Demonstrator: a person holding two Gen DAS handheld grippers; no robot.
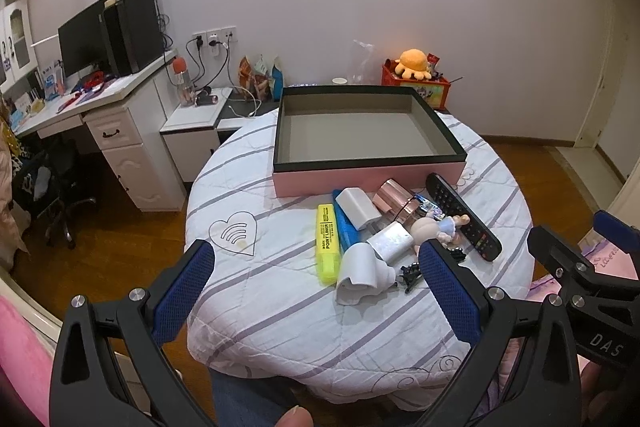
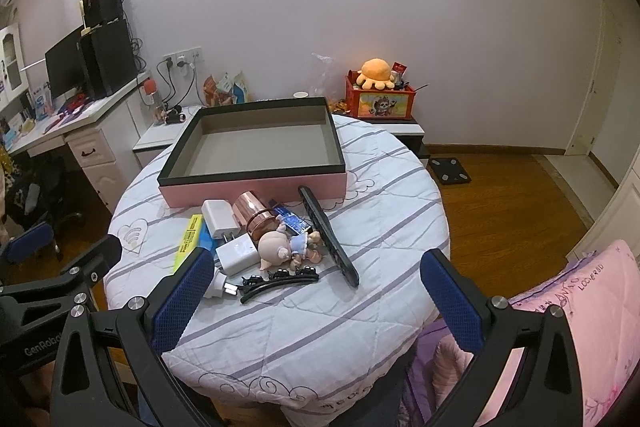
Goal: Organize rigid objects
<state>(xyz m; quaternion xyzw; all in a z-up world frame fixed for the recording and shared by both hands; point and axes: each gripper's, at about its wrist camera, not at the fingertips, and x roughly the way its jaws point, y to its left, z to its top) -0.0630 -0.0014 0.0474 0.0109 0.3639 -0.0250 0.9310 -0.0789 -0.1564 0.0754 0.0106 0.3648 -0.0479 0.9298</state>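
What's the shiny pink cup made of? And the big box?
The cup looks like metal with a rose-gold mirror finish; it shows bright reflections. It might be plated plastic. The box looks like cardboard: matte pink walls, black rim, flat grey inside, crisp edges.

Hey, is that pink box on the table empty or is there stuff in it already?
Empty. The pink box shows only its bare grey floor in both views.

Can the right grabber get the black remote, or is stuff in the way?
Probably yes. The right gripper is open and empty, and the remote lies on the right edge of the pile with nothing on top. Only the little doll leans against its left side; the right side looks free.
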